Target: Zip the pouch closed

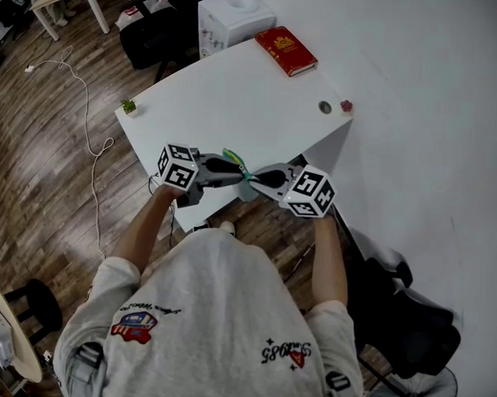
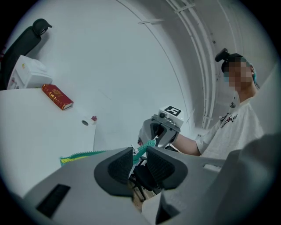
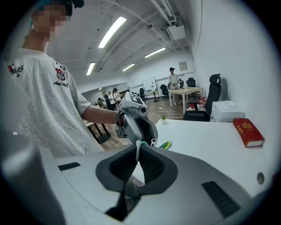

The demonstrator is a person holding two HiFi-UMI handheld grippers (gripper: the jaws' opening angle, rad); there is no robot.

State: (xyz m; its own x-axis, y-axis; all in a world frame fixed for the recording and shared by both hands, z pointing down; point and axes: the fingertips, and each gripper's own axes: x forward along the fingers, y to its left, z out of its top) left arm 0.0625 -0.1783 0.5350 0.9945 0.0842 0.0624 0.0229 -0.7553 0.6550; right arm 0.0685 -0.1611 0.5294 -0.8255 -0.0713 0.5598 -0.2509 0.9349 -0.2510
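The pouch point(image 1: 240, 167) is teal with a yellow-green side and hangs in the air between both grippers, just off the white table's point(image 1: 235, 104) near corner. In the left gripper view its toothed zipper edge point(image 2: 88, 154) runs from the left into my left gripper point(image 2: 139, 154), whose narrow jaws are closed round it. My right gripper point(image 3: 138, 149) is shut on a thin pale end of the pouch. The grippers face each other almost tip to tip point(image 1: 237, 170) point(image 1: 256, 179). Most of the pouch body is hidden behind the jaws.
On the table lie a red book point(image 1: 286, 50), a white box point(image 1: 230, 18), a small plant point(image 1: 128, 106), a round disc point(image 1: 325, 107) and a tiny red object point(image 1: 346, 106). A black chair point(image 1: 399, 321) stands at lower right. A cable point(image 1: 85, 106) trails on the wooden floor.
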